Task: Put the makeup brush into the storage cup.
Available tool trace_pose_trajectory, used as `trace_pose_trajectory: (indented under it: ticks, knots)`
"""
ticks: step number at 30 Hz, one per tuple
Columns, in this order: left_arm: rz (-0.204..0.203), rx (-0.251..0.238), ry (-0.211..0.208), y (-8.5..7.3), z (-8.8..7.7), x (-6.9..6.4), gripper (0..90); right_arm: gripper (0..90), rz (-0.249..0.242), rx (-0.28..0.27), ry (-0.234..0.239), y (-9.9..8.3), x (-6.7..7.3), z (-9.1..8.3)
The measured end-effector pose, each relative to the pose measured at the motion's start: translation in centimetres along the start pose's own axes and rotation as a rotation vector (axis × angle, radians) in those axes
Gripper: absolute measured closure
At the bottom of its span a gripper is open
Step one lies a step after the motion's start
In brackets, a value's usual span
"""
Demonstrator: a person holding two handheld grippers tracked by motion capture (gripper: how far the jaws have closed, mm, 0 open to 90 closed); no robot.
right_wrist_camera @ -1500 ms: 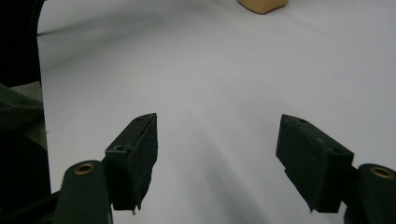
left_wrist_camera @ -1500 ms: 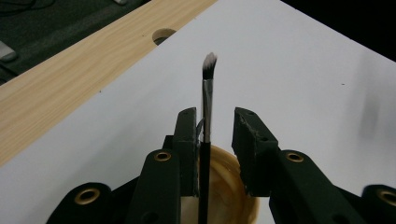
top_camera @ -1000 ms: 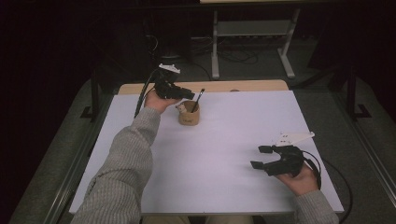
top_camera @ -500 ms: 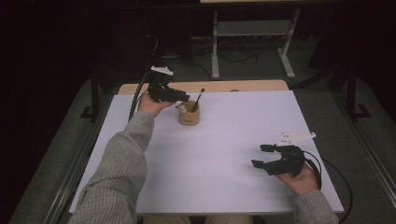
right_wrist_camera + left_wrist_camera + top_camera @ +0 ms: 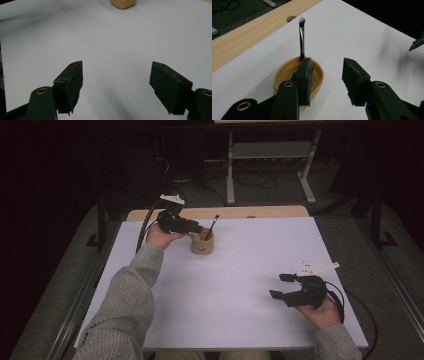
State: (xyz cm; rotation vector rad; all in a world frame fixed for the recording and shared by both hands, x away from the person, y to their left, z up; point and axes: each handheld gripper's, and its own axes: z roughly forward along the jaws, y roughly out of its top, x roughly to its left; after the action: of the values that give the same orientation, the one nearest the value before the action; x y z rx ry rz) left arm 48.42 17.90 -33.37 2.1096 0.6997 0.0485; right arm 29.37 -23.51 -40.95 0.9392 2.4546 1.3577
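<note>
A tan cup (image 5: 202, 243) stands on the white worktop (image 5: 240, 270) near its far edge, with a brush (image 5: 301, 37) upright inside, bristles up. The left gripper (image 5: 325, 75) hovers at the cup, jaws apart, one jaw over the cup's rim. The right gripper (image 5: 285, 286) rests well apart at the near right, jaws spread wide and empty.

Beyond the jaws, a white tabletop (image 5: 240, 285) meets a light wooden strip (image 5: 249, 35) (one round hole (image 5: 291, 18) in it). Farther ahead: dim grey carpeted floor (image 5: 280, 195), loose cables (image 5: 250, 180), and a grey metal stand (image 5: 270, 155).
</note>
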Motion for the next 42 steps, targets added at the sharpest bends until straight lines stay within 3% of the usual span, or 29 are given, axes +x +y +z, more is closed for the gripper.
trace_pose_trajectory:
  ticks: [9, 26, 42]
  knots:
    - [0.015, 0.013, -0.008, -0.4, 0.0, -0.9, 55.7, 25.0, 0.002, -0.009, -0.003, 0.0, 0.0, -0.1]
    - [0.036, 0.021, -0.031, -1.0, 0.0, -1.5, 46.2, 24.8, 0.018, -0.012, -0.023, -0.1, -0.5, 0.0]
    - [0.038, -0.005, -0.034, -1.7, -0.5, -2.9, 43.6, 24.7, 0.016, -0.002, -0.033, -0.2, -0.5, 0.1]
